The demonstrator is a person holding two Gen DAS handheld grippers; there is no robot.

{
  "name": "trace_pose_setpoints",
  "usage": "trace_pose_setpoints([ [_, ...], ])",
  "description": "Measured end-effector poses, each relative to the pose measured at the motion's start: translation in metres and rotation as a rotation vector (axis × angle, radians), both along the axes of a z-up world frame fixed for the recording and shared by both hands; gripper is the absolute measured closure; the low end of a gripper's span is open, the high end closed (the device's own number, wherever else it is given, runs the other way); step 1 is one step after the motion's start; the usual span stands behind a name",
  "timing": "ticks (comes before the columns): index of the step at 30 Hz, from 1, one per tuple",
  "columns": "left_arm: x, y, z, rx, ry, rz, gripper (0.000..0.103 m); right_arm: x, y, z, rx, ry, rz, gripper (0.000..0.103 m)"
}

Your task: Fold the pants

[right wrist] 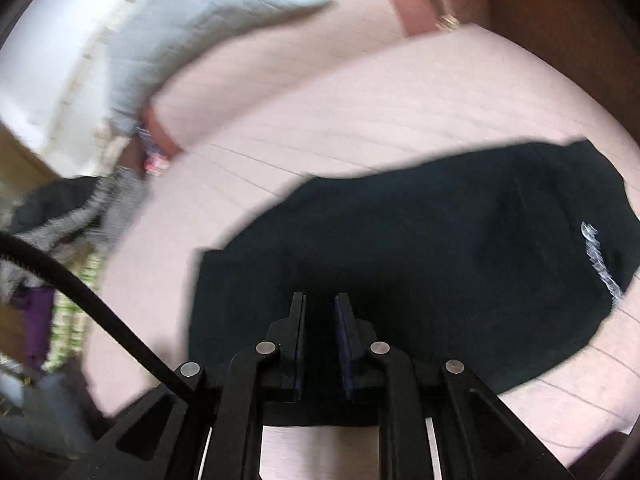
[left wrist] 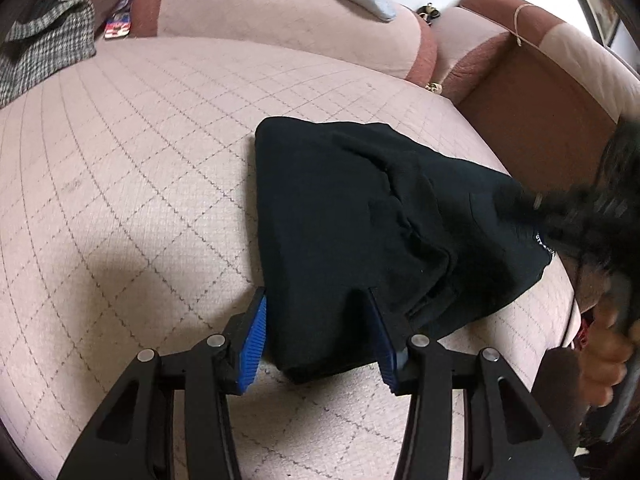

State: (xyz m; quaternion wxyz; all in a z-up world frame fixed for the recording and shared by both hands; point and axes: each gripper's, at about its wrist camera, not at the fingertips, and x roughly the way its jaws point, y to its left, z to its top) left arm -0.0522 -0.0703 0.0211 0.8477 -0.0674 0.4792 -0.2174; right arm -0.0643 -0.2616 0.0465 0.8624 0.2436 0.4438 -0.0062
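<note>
The black pants lie folded into a compact bundle on the pink quilted sofa seat. My left gripper is open, its blue pads straddling the near corner of the bundle, which lies between the jaws. In the right wrist view the pants fill the middle, with a white logo at the right. My right gripper hovers over the near edge of the pants with its jaws nearly closed, a narrow gap between them; this view is motion-blurred. A hand on the right gripper handle shows at the left view's right edge.
Pink and brown sofa back cushions stand behind the seat. A grey blanket drapes over the back. A houndstooth garment lies at the seat's left. The brown armrest bounds the right side. A black cable crosses the lower left.
</note>
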Motion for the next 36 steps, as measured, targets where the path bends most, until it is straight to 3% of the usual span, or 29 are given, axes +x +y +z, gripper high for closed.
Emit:
trace_pose_setpoints([
  [2, -0.002, 0.001, 0.001, -0.005, -0.008, -0.003, 0.057, 0.007, 0.015, 0.000, 0.102, -0.032, 0.072, 0.085],
  [4, -0.002, 0.005, 0.001, -0.015, -0.009, -0.003, 0.057, 0.020, 0.029, -0.018, 0.207, 0.004, 0.104, 0.084],
  [7, -0.004, 0.010, 0.003, -0.022, -0.007, 0.001, 0.057, 0.028, 0.031, -0.054, 0.201, 0.110, 0.055, 0.085],
  [8, -0.003, 0.011, 0.003, -0.021, -0.005, 0.005, 0.056, 0.024, 0.026, -0.061, 0.210, 0.097, 0.029, 0.094],
  [9, -0.003, 0.012, 0.004, -0.025, -0.004, 0.011, 0.056, 0.017, 0.022, -0.062, 0.226, 0.080, 0.023, 0.094],
  [12, -0.004, 0.024, 0.010, -0.032, -0.003, 0.043, 0.053, -0.019, -0.003, -0.039, 0.195, 0.038, -0.011, 0.086],
  [14, -0.001, 0.028, 0.016, -0.040, 0.001, 0.061, 0.053, -0.043, -0.023, -0.018, 0.153, -0.010, -0.028, 0.072],
  [19, -0.002, 0.018, 0.045, -0.023, -0.047, 0.051, 0.052, -0.113, -0.092, 0.020, 0.034, -0.105, -0.220, 0.066],
  [22, 0.001, -0.007, 0.067, 0.007, -0.088, -0.011, 0.041, -0.143, -0.128, 0.017, 0.043, -0.128, -0.357, 0.066],
  [26, 0.013, -0.045, 0.083, 0.061, -0.103, -0.079, 0.040, -0.161, -0.158, -0.005, 0.122, -0.114, -0.472, 0.064],
  [27, 0.017, -0.056, 0.087, 0.058, -0.095, -0.096, 0.040, -0.163, -0.163, -0.010, 0.139, -0.109, -0.483, 0.064],
  [29, 0.026, -0.080, 0.094, 0.050, -0.079, -0.141, 0.040, -0.161, -0.163, -0.018, 0.159, -0.102, -0.490, 0.051],
  [36, 0.057, -0.212, 0.099, 0.127, -0.086, -0.362, 0.035, -0.150, -0.164, -0.026, 0.137, -0.128, -0.483, 0.050],
])
